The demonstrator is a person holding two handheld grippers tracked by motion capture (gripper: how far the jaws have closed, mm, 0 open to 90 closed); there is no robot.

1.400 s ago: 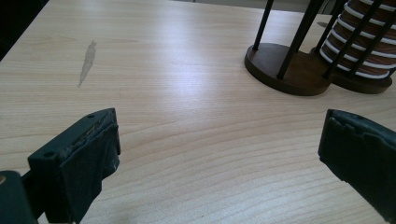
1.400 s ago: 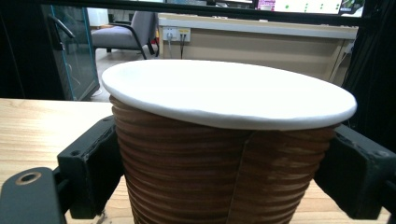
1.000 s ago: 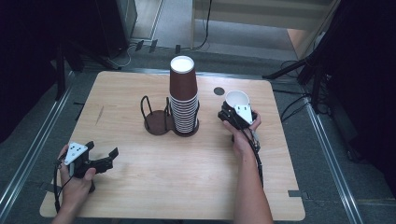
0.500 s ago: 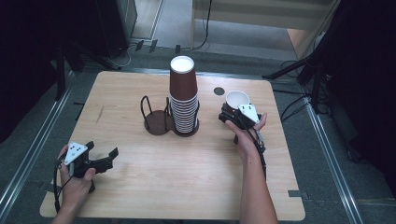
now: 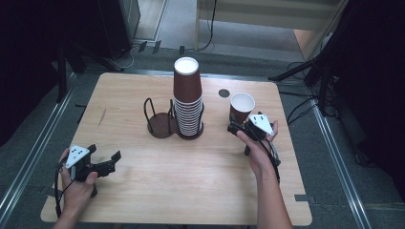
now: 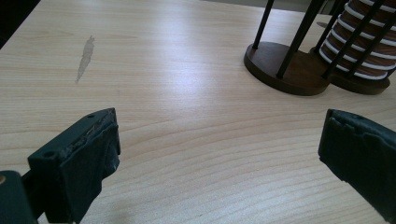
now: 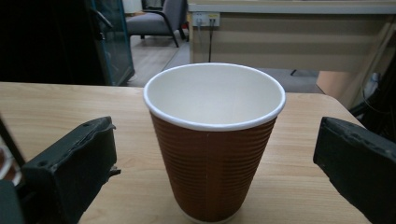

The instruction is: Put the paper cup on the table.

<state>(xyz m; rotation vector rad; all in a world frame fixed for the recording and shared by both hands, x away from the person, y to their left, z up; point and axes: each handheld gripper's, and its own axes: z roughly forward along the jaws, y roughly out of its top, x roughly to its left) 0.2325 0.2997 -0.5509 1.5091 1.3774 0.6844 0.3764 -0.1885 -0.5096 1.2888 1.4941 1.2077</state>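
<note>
Two grippers are in use, one per hand. The right gripper [image 5: 237, 128] sits at the right side of the table [image 5: 143, 200], its jaws spread wide on either side of a single brown paper cup [image 5: 241, 108]; in the right gripper view the cup [image 7: 214, 140] stands upright between the jaws with clear gaps on both sides, so nothing is grasped. The cup has a white rim, a white interior and a ribbed brown wall.

The left gripper [image 5: 102, 161] is held near the front left corner of the table, jaws spread and released, with bare wood between them in the left gripper view.

One stack of nested cups [image 5: 187, 102] stands upside down in the middle of the table; the number of cups in it cannot be counted reliably. One cup holder [image 5: 160, 125] with a dark double round base and thin black upright wires carries the stack in its right-hand ring; the left-hand ring is unoccupied.

One small dark round spot [image 5: 224, 93] lies on the table behind the single cup.

The table is light wood with rounded corners and one pale smear [image 6: 85, 57] on its left part. Grey floor surrounds it, with cables [image 5: 296, 112] and metal rails [image 5: 33, 157].
</note>
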